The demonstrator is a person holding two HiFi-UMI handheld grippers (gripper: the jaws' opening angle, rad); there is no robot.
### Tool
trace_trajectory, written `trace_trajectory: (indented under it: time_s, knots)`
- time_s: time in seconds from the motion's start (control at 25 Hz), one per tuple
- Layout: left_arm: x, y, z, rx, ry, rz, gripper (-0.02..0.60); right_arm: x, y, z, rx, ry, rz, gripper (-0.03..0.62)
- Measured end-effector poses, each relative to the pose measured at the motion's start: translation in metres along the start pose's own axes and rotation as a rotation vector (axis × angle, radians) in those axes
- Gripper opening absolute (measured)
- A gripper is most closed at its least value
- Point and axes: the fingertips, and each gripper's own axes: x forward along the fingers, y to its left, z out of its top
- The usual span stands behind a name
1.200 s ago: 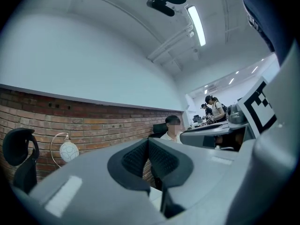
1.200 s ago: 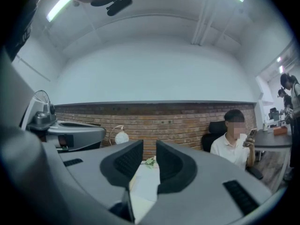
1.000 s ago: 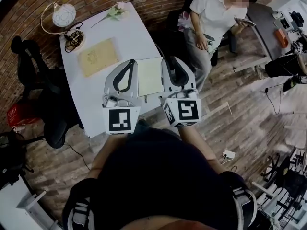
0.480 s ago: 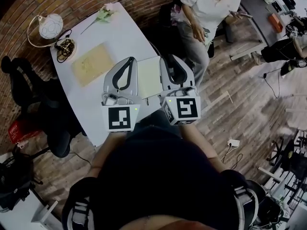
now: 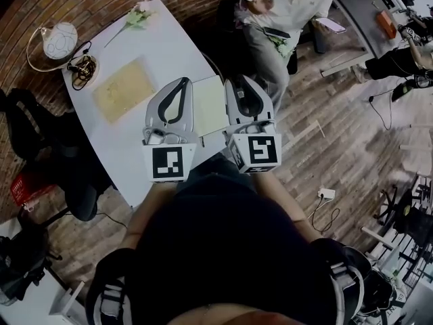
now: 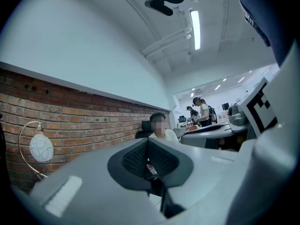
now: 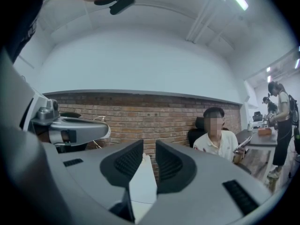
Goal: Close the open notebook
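Overhead first: from the head view we hold both grippers out level over the near part of a white table. The left gripper is at 11 o'clock from our chest and the right gripper at 1 o'clock. The notebook lies flat on the table between them, a pale page facing up, close to the table's edge. Each gripper overlaps one side of it from where we look, and we cannot tell whether either touches it. A tan mat lies at 10 o'clock from the notebook. Farther the same way we see a coil of cable and a round lamp. A flower lies at 11 o'clock near the far edge. A seated person in a white shirt is past the table at 1 o'clock.

Next, in the left gripper view, the two dark pads are pressed together with nothing between them. The lamp stands at 9 o'clock against a brick wall, and the seated person shows just above the pads. The right gripper's marker cube fills the 3 o'clock side.

Last, in the right gripper view, the pads stand apart by a narrow gap and pinch nothing. A pale surface shows through the gap, and we cannot tell whether it is the table or the notebook. The left gripper juts in at 9 o'clock, and the seated person is at 3 o'clock.
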Motion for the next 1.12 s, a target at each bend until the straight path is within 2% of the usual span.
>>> trace_trajectory:
  time_s: [0.6,0.88,1.12]
  knots:
    - [0.020,-0.005,-0.038,0.001,0.061,0.001,0.006,0.010,-0.016,-0.042,0.015,0.063,0.007,0.074]
    - [0.025,-0.006,-0.053,0.046,0.054,-0.020,0.006,0.014,-0.017,-0.061,0.007,0.095,0.013,0.074]
    - [0.027,-0.007,-0.072,0.043,0.096,-0.027,0.006,0.015,-0.018,-0.085,0.001,0.145,0.015,0.074]
